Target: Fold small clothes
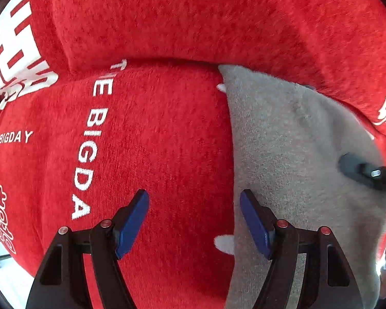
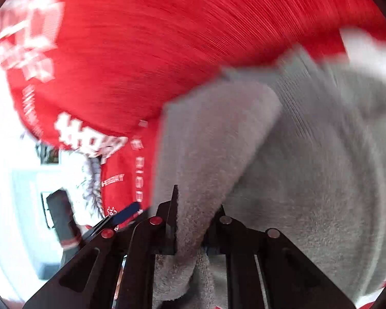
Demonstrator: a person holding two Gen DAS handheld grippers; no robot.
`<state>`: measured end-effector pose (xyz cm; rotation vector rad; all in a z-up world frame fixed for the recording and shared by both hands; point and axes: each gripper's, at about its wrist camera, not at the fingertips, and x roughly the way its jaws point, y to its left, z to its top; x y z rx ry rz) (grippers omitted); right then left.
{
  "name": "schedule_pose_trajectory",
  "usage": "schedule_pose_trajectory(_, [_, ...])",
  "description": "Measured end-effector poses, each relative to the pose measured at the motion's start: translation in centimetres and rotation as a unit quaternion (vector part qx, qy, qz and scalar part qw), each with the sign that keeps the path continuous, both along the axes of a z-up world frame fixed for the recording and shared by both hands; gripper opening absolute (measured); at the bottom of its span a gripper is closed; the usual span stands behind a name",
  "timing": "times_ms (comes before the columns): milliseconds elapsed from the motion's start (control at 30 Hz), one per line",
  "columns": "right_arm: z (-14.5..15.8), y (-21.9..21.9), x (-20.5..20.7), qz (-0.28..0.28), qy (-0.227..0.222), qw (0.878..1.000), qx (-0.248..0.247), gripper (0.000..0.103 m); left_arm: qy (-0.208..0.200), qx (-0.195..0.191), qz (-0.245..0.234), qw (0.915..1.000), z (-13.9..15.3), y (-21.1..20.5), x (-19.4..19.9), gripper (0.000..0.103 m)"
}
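Note:
A grey fleecy garment [image 1: 296, 154] lies on a red cover [image 1: 167, 141] printed with white letters. My left gripper [image 1: 194, 198] points down at it, open, with its blue pads [image 1: 131, 221] astride the garment's left edge and nothing gripped. The right gripper's dark finger [image 1: 360, 170] shows over the garment's right side. In the right wrist view, which is blurred, my right gripper [image 2: 195, 206] is shut on a raised fold of the grey garment [image 2: 308, 167], which drapes from the jaws. The left gripper's blue pad [image 2: 127, 212] appears at the lower left.
The red cover [image 2: 167, 38] rises behind the garment like a cushioned backrest. Past its left edge there is a bright white floor or wall [image 2: 12, 180] and a pale patterned cloth [image 2: 90, 180].

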<state>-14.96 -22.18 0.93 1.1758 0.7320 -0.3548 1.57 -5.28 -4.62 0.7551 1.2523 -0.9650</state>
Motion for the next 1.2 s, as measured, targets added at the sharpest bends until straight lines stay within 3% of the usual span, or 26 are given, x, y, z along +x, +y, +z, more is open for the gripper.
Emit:
schedule_pose_trajectory(100, [3.7, 0.4, -2.8, -0.011, -0.02, 0.998, -0.05, 0.013, 0.007, -0.028, -0.025, 0.9993, 2.5, -0.6, -1.4, 0.074])
schedule_pose_trajectory(200, [4.2, -0.4, -5.8, -0.026, 0.008, 0.997, -0.073, 0.013, 0.01, -0.055, -0.06, 0.9966, 4.1, -2.0, -4.0, 0.074])
schedule_pose_trajectory(367, [-2.0, -3.6, -10.1, -0.08, 0.096, 0.992, -0.021, 0.014, 0.005, -0.032, -0.112, 0.9932, 1.4, -4.0, -8.6, 0.074])
schedule_pose_trajectory(467, [-5.0, -4.8, -11.8, -0.111, 0.076, 0.99, 0.044, 0.019, 0.006, -0.029, -0.119, 0.9924, 0.2, -3.8, -9.9, 0.075])
schedule_pose_trajectory(533, [-5.3, -5.1, -12.8, -0.136, 0.064, 0.987, 0.059, 0.022, -0.01, -0.029, -0.118, 0.9925, 0.4, -3.6, -10.0, 0.085])
schedule_pose_trajectory(633, [-4.9, -5.2, -13.5, -0.147, 0.083, 0.985, 0.049, 0.037, -0.015, -0.024, -0.11, 0.9935, 0.9, -3.6, -9.3, 0.085])
schedule_pose_trajectory(700, [-4.2, -5.6, -14.0, -0.16, 0.079, 0.983, 0.044, 0.034, -0.032, -0.027, -0.104, 0.9937, 1.3, -3.8, -8.6, 0.085])
schedule_pose_trajectory(733, [-3.6, -5.6, -14.2, -0.166, 0.078, 0.982, 0.033, 0.023, -0.04, -0.029, -0.098, 0.9939, 1.5, -4.1, -8.2, 0.085])
schedule_pose_trajectory(800, [-2.9, -5.6, -14.6, -0.16, 0.087, 0.983, 0.013, 0.018, -0.046, -0.029, -0.085, 0.9949, 1.2, -4.9, -7.1, 0.085])
schedule_pose_trajectory(967, [-3.8, -4.9, -14.6, -0.156, 0.156, 0.975, -0.01, 0.015, -0.069, -0.009, -0.084, 0.994, -0.8, -6.8, -6.4, 0.085])
schedule_pose_trajectory(1033, [-4.7, -5.3, -16.6, -0.186, 0.138, 0.973, 0.021, 0.016, -0.089, 0.007, -0.097, 0.9913, -1.7, -6.8, -6.8, 0.085])
schedule_pose_trajectory(1100, [-4.1, -5.3, -17.5, -0.207, 0.151, 0.966, 0.022, 0.018, -0.102, 0.01, -0.106, 0.9891, -1.5, -6.6, -6.8, 0.085])
schedule_pose_trajectory(1133, [-3.7, -5.3, -18.0, -0.208, 0.168, 0.964, 0.014, 0.024, -0.098, 0.011, -0.107, 0.9893, -1.2, -6.3, -6.6, 0.085])
schedule_pose_trajectory(1200, [-2.7, -4.8, -18.6, -0.2, 0.185, 0.962, 0.007, 0.024, -0.087, 0.014, -0.105, 0.9906, -0.6, -5.5, -6.2, 0.085])
